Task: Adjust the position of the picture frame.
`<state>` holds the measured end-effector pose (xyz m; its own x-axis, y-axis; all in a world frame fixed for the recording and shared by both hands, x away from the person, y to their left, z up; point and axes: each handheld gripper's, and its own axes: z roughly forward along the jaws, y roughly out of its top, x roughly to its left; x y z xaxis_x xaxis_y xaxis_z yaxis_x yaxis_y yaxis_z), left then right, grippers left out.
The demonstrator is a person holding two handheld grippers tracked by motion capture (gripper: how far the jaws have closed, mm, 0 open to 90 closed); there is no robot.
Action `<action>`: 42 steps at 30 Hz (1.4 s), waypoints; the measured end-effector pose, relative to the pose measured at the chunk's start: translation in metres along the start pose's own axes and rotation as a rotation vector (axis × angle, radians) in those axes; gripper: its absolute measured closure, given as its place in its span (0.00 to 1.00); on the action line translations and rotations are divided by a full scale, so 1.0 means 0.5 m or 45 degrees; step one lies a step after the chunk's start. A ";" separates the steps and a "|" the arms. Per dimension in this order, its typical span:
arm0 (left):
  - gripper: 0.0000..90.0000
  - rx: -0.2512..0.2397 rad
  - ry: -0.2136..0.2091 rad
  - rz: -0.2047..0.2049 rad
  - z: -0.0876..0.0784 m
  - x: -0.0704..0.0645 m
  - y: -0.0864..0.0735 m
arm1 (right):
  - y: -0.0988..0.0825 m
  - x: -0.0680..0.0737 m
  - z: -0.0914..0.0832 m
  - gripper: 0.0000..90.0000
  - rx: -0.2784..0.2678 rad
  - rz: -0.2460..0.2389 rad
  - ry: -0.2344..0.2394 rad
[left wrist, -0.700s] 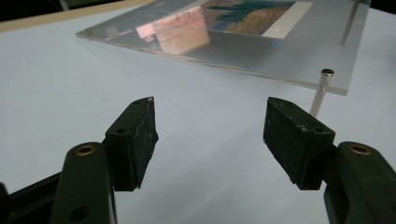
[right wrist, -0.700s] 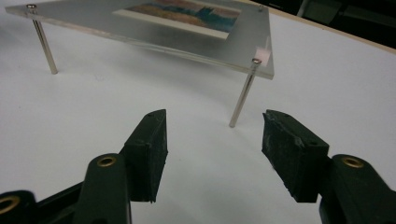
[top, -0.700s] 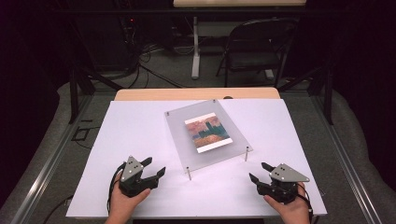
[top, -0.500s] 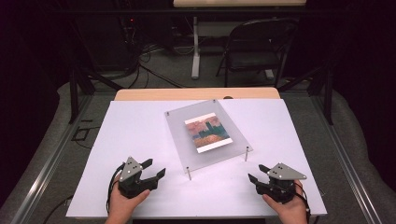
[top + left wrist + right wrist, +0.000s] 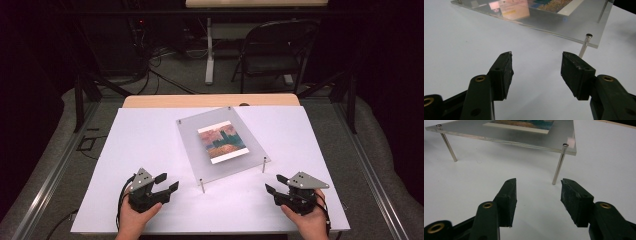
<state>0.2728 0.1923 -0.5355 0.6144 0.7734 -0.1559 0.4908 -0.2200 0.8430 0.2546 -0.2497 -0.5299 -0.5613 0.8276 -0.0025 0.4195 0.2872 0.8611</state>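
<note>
A clear acrylic plate [image 5: 250, 150] stands on thin metal legs in the middle of the white table [image 5: 145, 135], with a colourful picture [image 5: 221, 141] inside it. My left gripper [image 5: 169, 181] rests near the front edge, left of the plate's front leg [image 5: 202, 186], open and empty. My right gripper [image 5: 274, 183] sits at the front right, just below another leg [image 5: 263, 165], also open and empty. In the left gripper view the gripper [image 5: 536, 58] points at the plate's corner [image 5: 574, 30]. In the right gripper view the gripper [image 5: 537, 185] faces a leg [image 5: 559, 165] under the plate [image 5: 474, 132].
Behind the white sheet a wooden table edge [image 5: 210, 100] shows. A folding chair [image 5: 272, 50] and a white post [image 5: 210, 55] stand on the floor beyond, with cables nearby. Metal rails [image 5: 55, 170] run along both sides of the table.
</note>
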 end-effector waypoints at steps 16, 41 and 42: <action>0.58 0.037 -0.068 0.045 0.020 -0.046 0.002 | 0.012 0.009 0.006 0.55 -0.038 0.030 0.036; 0.82 0.173 -0.151 0.027 0.109 -0.097 0.006 | 0.011 -0.004 0.001 0.60 -0.029 0.071 0.056; 0.82 0.173 -0.151 0.027 0.109 -0.097 0.006 | 0.011 -0.004 0.001 0.60 -0.029 0.071 0.056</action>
<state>0.2783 0.1215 -0.5533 0.6902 0.6939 -0.2054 0.5511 -0.3201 0.7706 0.2583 -0.2497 -0.5256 -0.5684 0.8200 0.0675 0.4350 0.2299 0.8706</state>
